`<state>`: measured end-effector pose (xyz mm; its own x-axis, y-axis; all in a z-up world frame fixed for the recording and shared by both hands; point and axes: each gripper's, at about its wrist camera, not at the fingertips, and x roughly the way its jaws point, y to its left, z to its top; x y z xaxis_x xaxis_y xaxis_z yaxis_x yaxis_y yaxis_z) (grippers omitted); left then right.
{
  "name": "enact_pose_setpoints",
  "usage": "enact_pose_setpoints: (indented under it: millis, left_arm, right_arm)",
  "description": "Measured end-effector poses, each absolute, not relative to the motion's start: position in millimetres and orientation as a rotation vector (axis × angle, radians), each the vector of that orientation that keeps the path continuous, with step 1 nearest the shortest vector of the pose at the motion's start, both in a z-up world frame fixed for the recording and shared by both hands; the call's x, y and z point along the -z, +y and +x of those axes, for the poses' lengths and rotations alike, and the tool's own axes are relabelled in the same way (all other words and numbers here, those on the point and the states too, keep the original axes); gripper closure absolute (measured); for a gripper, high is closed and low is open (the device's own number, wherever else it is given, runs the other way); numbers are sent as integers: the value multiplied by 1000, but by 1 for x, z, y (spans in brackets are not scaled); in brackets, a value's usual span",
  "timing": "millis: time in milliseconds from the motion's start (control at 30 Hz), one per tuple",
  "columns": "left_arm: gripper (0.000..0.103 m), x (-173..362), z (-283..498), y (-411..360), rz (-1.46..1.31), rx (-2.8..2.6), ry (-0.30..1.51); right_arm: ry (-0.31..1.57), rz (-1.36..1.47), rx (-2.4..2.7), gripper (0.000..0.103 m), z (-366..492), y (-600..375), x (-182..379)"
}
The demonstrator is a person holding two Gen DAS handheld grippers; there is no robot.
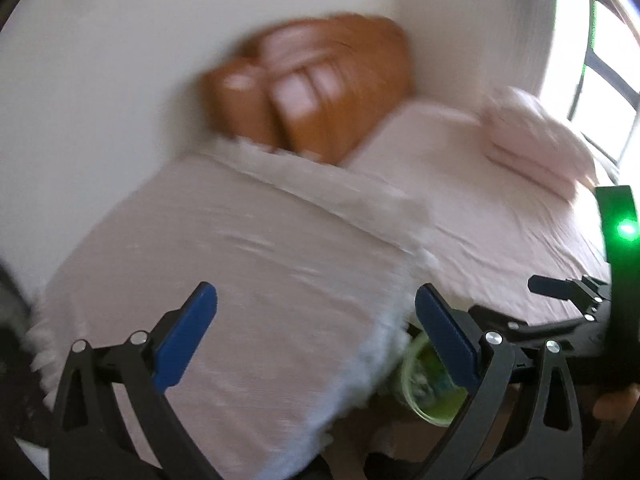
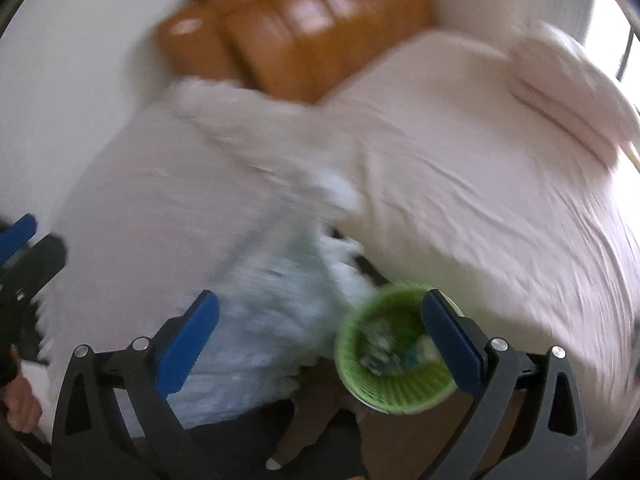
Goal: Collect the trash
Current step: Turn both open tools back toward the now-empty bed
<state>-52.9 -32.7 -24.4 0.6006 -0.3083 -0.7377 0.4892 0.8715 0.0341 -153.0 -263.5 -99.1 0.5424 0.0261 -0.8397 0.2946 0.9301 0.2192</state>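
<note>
A green plastic waste basket (image 2: 394, 364) stands on the floor at the foot of the bed, with crumpled trash (image 2: 384, 346) inside it. The left wrist view shows the same basket (image 1: 430, 392) half hidden behind a finger. My right gripper (image 2: 320, 338) hovers above the basket and the bed's corner, its blue pads (image 2: 188, 344) wide apart with nothing between them. My left gripper (image 1: 316, 332) is over the pink blanket, also open and empty. Both views are blurred by motion.
A bed with a pink blanket (image 1: 248, 280) and pink sheet (image 2: 480, 208) fills both views. A brown wooden headboard (image 2: 304, 28) stands at the wall, a pink pillow (image 1: 536, 144) lies near a bright window (image 1: 600, 72). The other gripper shows at each frame's edge.
</note>
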Motion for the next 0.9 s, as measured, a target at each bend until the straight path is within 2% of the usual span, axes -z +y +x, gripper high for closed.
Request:
enact_pose_setpoints:
  millis: [233,400,900]
  left_arm:
    - [8,-15,-33,71,96,167,726]
    - [8,-36,-40,122,63,8,666]
    - [8,-36,-36,155,-7,-79,682]
  right_arm:
    - [905,224,-132,3,-94,-168,44]
    - [876,161,-231,3,-74,-124,29]
    - [884,92,-280,2,-52,-67,21]
